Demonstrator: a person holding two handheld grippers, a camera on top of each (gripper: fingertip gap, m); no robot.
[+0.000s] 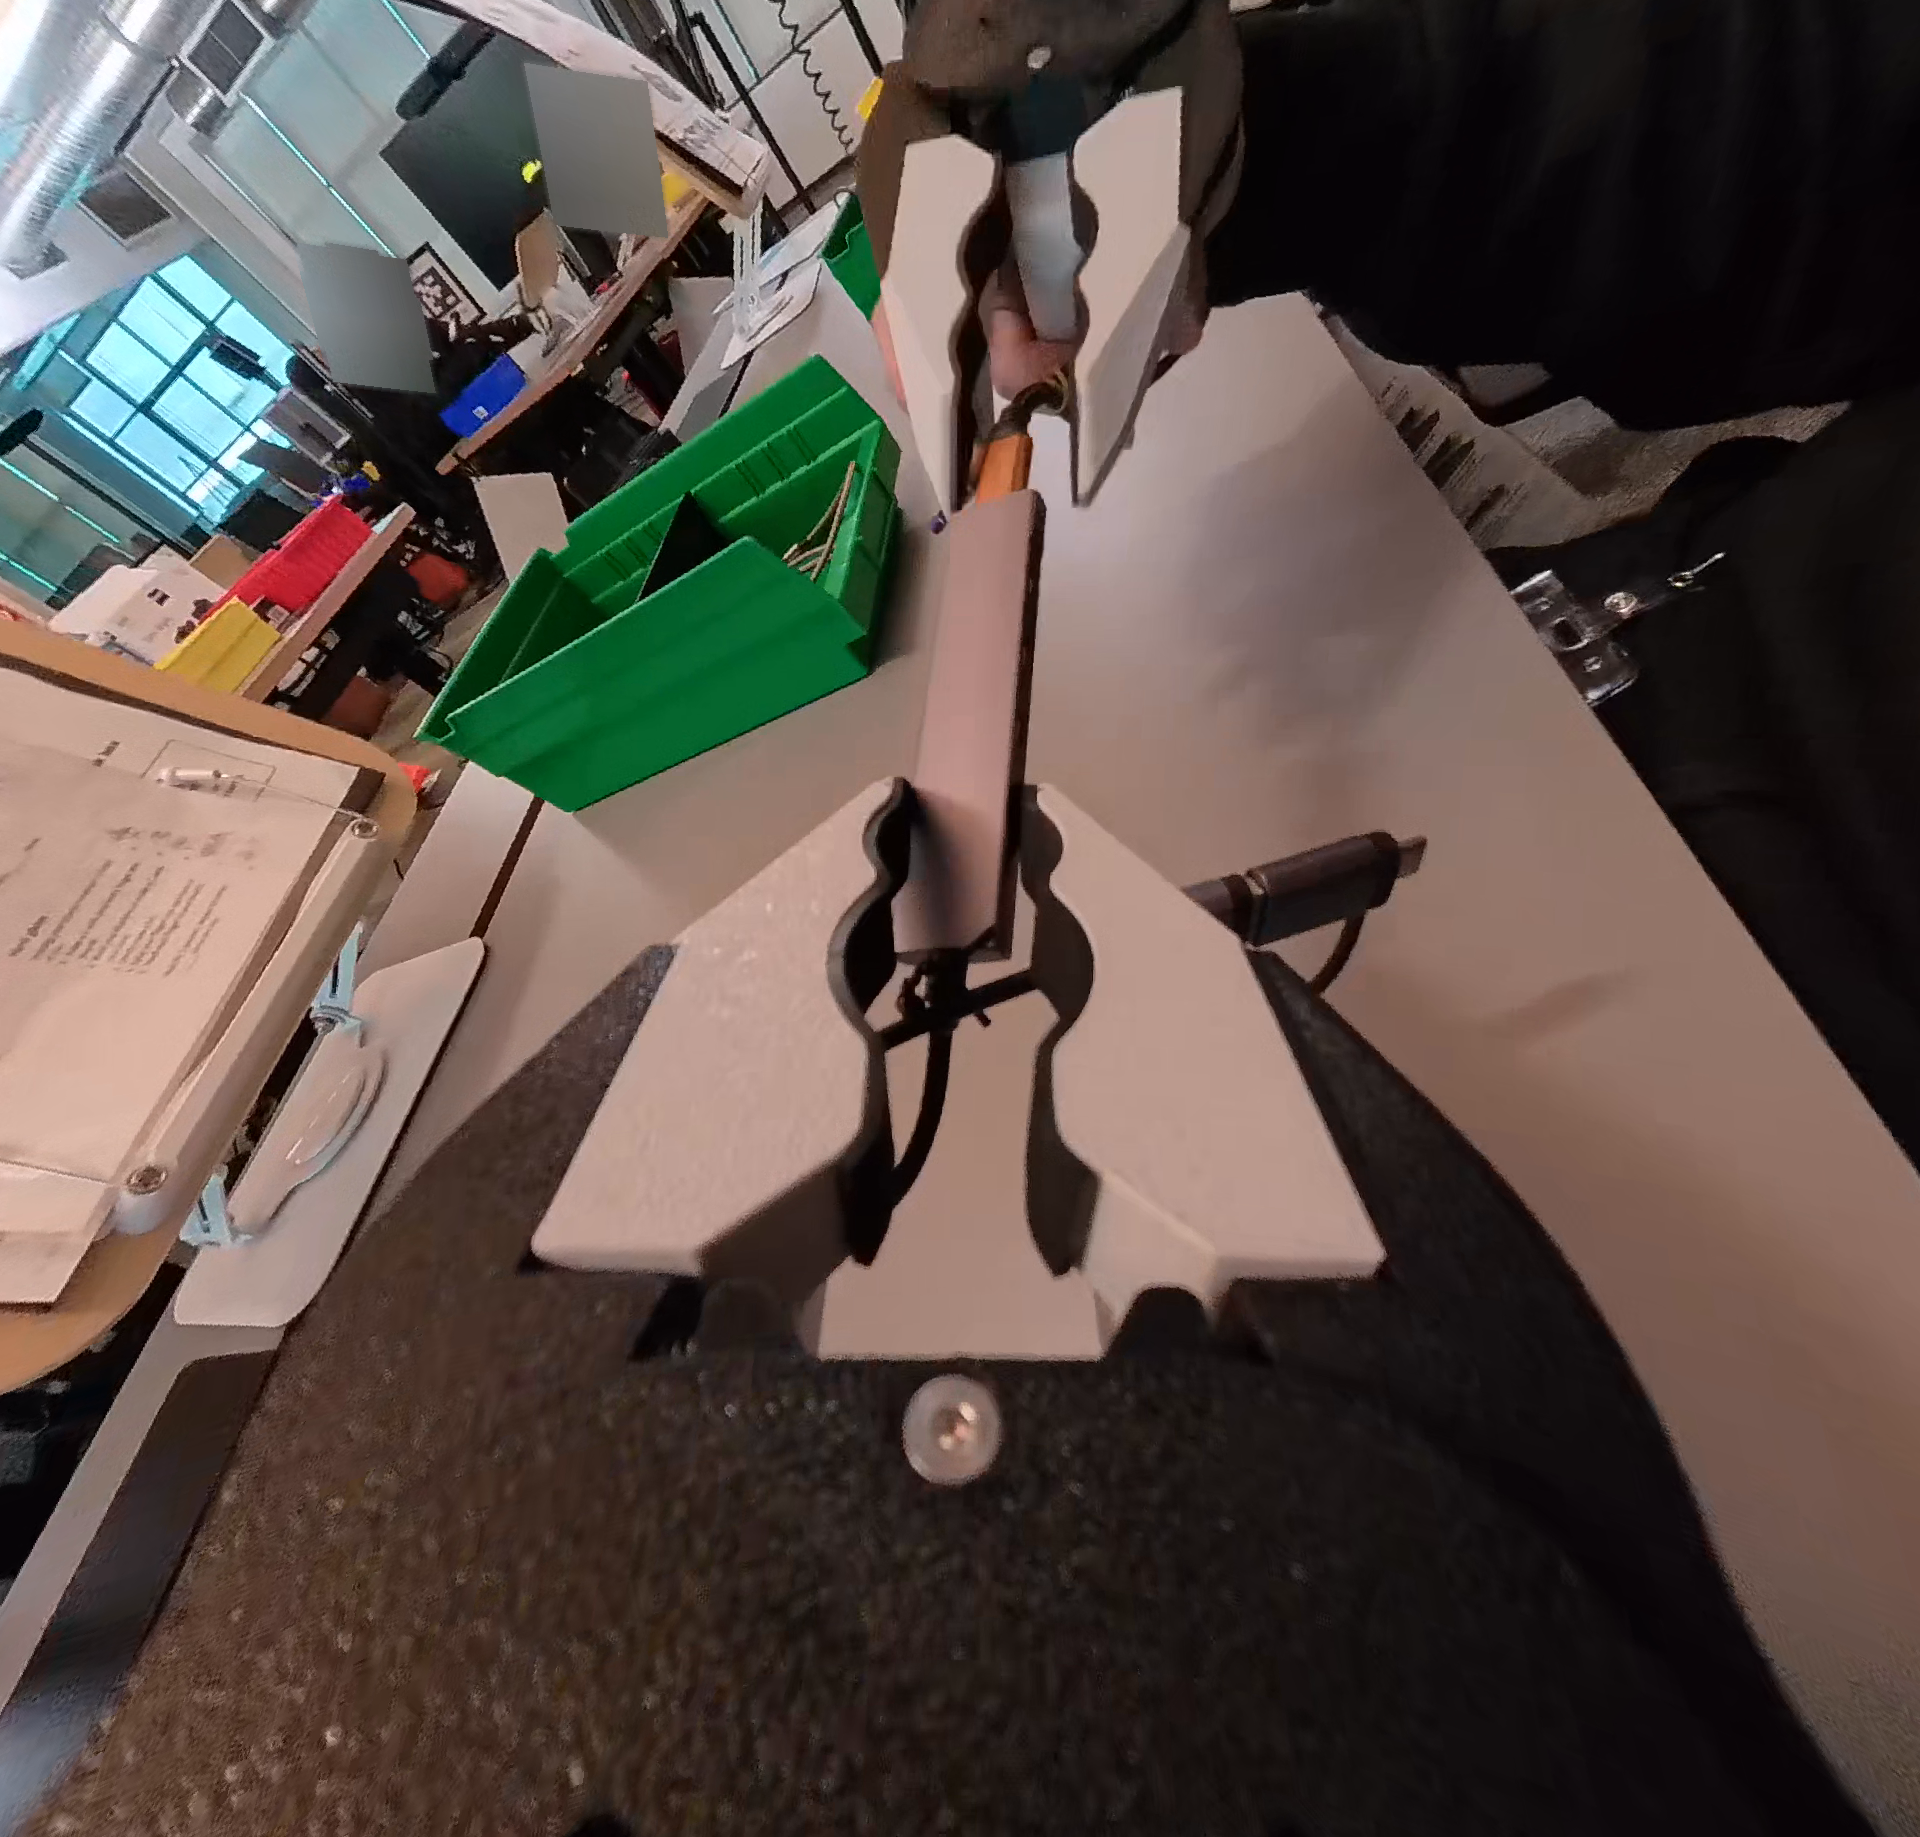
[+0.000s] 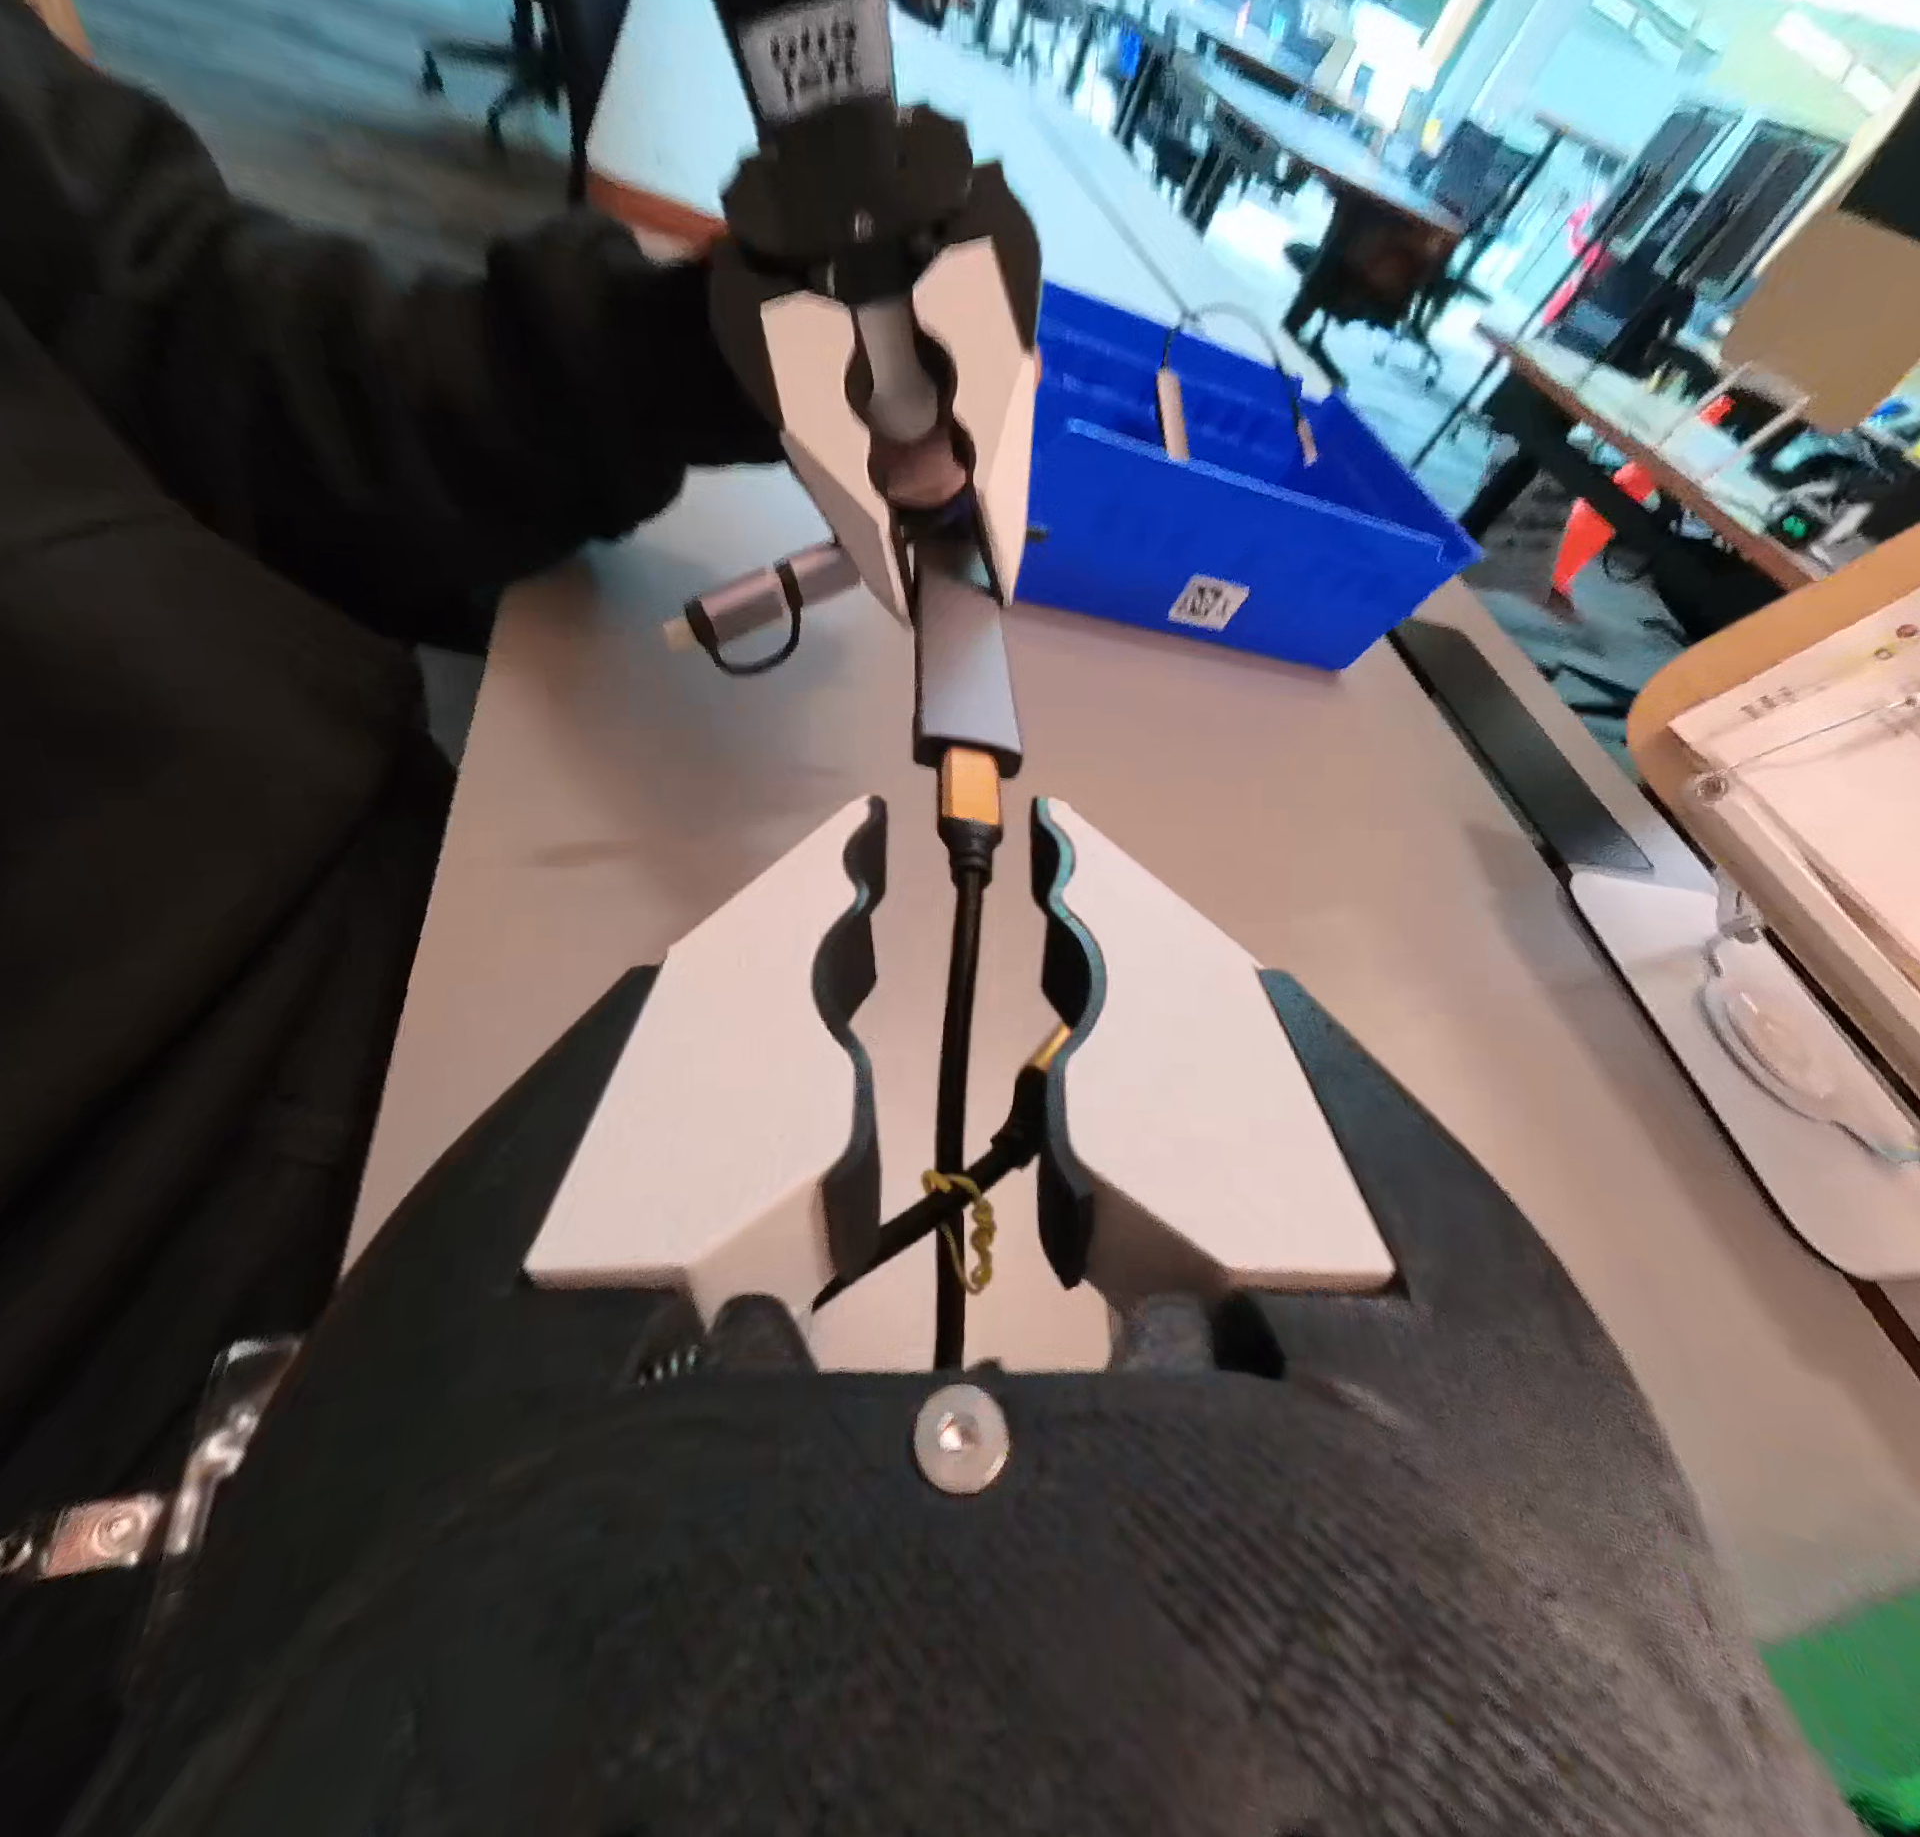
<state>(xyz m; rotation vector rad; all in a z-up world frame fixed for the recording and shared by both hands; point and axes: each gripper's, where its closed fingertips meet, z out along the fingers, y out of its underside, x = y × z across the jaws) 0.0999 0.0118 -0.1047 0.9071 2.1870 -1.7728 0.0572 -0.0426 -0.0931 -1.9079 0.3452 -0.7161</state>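
Note:
My left gripper is shut on a flat grey adapter and holds it above the grey table, pointing away from me. An orange plug on a black cable sits in the adapter's far end. My right gripper is open, its jaws standing apart on either side of the plug and cable without touching them. The cable is bundled with a yellow twist tie. The right gripper also shows in the left wrist view, and the left gripper in the right wrist view.
A green bin stands left of the adapter and a blue bin behind it. A second grey adapter lies on the table. A paper stand sits at the table's edge. A person's black sleeve is close by. The grippers' ends are close to 8 cm from one another.

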